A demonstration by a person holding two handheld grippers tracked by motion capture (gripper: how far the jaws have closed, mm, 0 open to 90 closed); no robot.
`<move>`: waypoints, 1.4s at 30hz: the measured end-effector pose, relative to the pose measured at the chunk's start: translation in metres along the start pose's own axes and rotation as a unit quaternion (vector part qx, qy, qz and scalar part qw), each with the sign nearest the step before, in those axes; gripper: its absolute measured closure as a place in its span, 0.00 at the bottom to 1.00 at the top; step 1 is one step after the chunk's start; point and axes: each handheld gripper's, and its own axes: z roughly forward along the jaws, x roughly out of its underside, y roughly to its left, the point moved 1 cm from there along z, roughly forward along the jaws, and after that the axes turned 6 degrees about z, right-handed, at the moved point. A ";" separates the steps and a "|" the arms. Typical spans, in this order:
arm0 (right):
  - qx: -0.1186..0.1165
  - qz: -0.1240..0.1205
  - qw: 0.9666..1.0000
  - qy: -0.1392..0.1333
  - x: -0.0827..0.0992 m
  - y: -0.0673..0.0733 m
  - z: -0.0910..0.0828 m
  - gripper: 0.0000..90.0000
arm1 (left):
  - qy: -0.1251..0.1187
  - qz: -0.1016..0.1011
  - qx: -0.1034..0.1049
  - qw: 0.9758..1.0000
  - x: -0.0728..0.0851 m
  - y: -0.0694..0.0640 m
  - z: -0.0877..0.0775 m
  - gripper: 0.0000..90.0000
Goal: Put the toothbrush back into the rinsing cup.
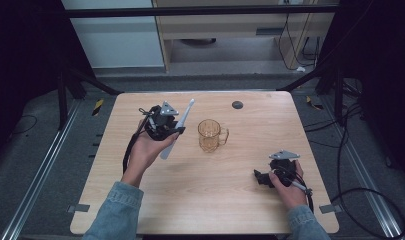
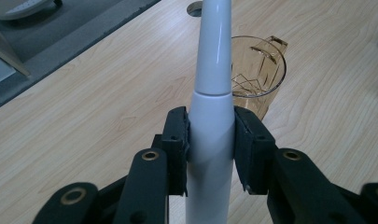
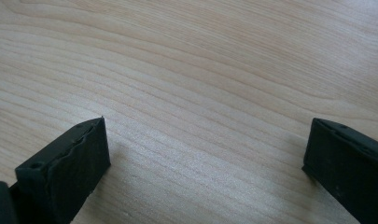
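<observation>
The left claw (image 2: 211, 149) is clamped on the thick lower body of a white electric toothbrush (image 2: 213, 70), held left of centre in the high view, tip pointing to the top of the frame. My guess is it goes into the amber mug (image 1: 212, 135) just to its right: tilt it upright and centre it over the rim before letting go. The right claw (image 3: 205, 154) gapes wide and empty, low on the tabletop (image 1: 250, 195). One toothbrush, one mug, two claws.
</observation>
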 end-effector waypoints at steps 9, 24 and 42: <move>0.000 0.000 1.000 0.000 0.000 0.000 0.000 0.00 | -0.004 0.004 0.005 1.000 -0.008 -0.003 0.000 0.75; 0.000 0.001 1.000 0.000 0.000 0.000 0.000 0.00 | -0.016 0.012 0.007 1.000 -0.021 -0.009 -0.001 0.75; 0.000 0.000 1.000 0.000 0.000 0.000 0.000 0.00 | -0.024 0.016 0.011 1.000 -0.030 -0.014 -0.003 0.75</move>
